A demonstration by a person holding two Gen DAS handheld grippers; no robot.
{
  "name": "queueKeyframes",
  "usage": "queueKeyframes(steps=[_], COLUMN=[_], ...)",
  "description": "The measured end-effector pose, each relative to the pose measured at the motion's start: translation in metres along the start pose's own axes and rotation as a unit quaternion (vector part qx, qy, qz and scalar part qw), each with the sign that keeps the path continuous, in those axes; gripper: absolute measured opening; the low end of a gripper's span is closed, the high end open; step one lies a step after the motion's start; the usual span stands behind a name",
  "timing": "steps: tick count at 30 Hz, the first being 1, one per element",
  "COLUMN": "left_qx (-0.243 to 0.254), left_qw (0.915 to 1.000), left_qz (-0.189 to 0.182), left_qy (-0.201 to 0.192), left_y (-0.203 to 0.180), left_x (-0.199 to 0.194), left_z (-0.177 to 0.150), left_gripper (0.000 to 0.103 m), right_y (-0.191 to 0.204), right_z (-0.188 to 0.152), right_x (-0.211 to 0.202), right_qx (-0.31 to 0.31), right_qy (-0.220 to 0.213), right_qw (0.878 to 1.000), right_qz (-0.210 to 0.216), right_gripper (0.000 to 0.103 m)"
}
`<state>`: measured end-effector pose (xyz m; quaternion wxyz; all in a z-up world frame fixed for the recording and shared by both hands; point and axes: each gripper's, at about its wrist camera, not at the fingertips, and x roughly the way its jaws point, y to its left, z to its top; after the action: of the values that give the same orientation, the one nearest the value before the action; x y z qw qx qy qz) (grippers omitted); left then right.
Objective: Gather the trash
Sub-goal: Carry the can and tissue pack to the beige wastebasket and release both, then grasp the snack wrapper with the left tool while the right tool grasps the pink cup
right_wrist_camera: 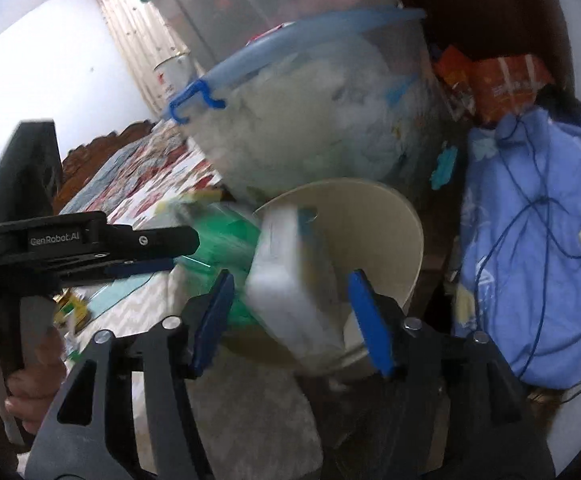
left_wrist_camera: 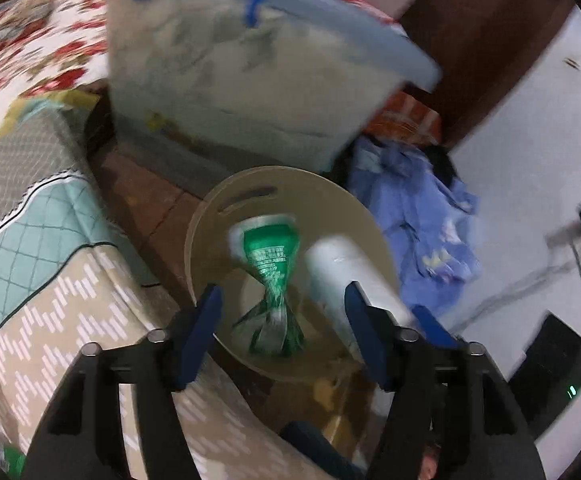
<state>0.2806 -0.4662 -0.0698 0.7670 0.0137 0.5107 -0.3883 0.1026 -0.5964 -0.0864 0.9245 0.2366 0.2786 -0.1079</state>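
A green wrapper [left_wrist_camera: 268, 280], twisted thin at its middle and printed with pale text, is seen blurred over the mouth of a beige bin [left_wrist_camera: 226, 216], between the fingers of the left gripper [left_wrist_camera: 282, 332] but not pressed by them; those blue pads are held well apart. Beside it on the right a white box [left_wrist_camera: 338, 272] is tilted over the rim of the bin. In the right wrist view the same white box [right_wrist_camera: 286, 292], smeared by motion, is seen between the spread fingers of the right gripper [right_wrist_camera: 290, 316], with no pad visibly pressed on it, above the near edge of the bin [right_wrist_camera: 390, 216]; whether it touches the rim cannot be told. The green wrapper [right_wrist_camera: 218, 240] is seen left of it, ahead of the left gripper [right_wrist_camera: 146, 252], which is held by a hand [right_wrist_camera: 30, 376] at the left edge. The bin is set on a dark brown floor [left_wrist_camera: 142, 200], with a patterned bed [left_wrist_camera: 22, 184] at its left, a clear tub [left_wrist_camera: 226, 80] with a blue lid and clip behind it, and blue cloth [left_wrist_camera: 418, 216] heaped at its right. A white wall [left_wrist_camera: 530, 120] is seen at the far right.
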Motion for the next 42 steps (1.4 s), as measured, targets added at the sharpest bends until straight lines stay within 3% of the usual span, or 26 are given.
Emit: queueKeyframes(steps=[5,8,11,15,17,21,25,28,32,35,38,42], left_qx=[-0.017,-0.008,0.016,0.008,-0.025,-0.094,-0.157,-0.172,-0.178,-0.175,-0.169,-0.183], left_qw=[0.9989,0.9957,0.9919,0.9876,0.9838,0.9731,0.9634,0.9609,0.9595,0.9576,0.9566,0.9582], left_qz=[-0.033,-0.077,-0.097,-0.048,-0.003,0.052,0.065,0.075,0.084,0.09,0.09,0.078], left_qy=[-0.028,-0.051,-0.08,-0.149,-0.177,-0.204,-0.207,-0.203,-0.201,-0.211,-0.22,-0.206], left_y=[0.004,0.001,0.012,0.067,0.106,0.164,0.204,0.219,0.23,0.236,0.242,0.255], left_x=[-0.045,-0.1,-0.164,-0.254,-0.294,-0.34,-0.359,-0.362,-0.367,-0.374,-0.38,-0.37], left_z=[-0.009,-0.04,-0.082,-0.142,-0.173,-0.221,-0.269,-0.293,-0.309,-0.315,-0.32,-0.319], left_gripper=[0.058,0.058,0.058,0.058,0.058,0.057,0.056,0.056,0.056,0.056,0.056,0.056], right_y=[0.001,0.014,0.039,0.08,0.1,0.155,0.217,0.255,0.287,0.31,0.321,0.321], right_z=[0.0,-0.003,-0.011,-0.029,-0.039,-0.064,-0.085,-0.1,-0.116,-0.137,-0.172,-0.194], right_x=[-0.019,-0.029,-0.041,-0.049,-0.048,-0.037,-0.019,0.002,0.026,0.009,-0.033,-0.067], right_qx=[0.018,0.021,0.005,-0.015,-0.02,-0.041,-0.075,-0.081,-0.06,-0.098,-0.148,-0.22], right_qy=[-0.035,-0.032,-0.025,-0.002,0.015,0.062,0.122,0.178,0.227,0.247,0.269,0.219], right_qw=[0.999,0.998,0.995,0.99,0.986,0.974,0.955,0.936,0.924,0.91,0.883,0.899], right_qz=[0.015,0.054,0.092,0.14,0.166,0.214,0.26,0.292,0.301,0.318,0.355,0.31], right_gripper=[0.06,0.057,0.055,0.051,0.048,0.041,0.041,0.041,0.041,0.041,0.041,0.043])
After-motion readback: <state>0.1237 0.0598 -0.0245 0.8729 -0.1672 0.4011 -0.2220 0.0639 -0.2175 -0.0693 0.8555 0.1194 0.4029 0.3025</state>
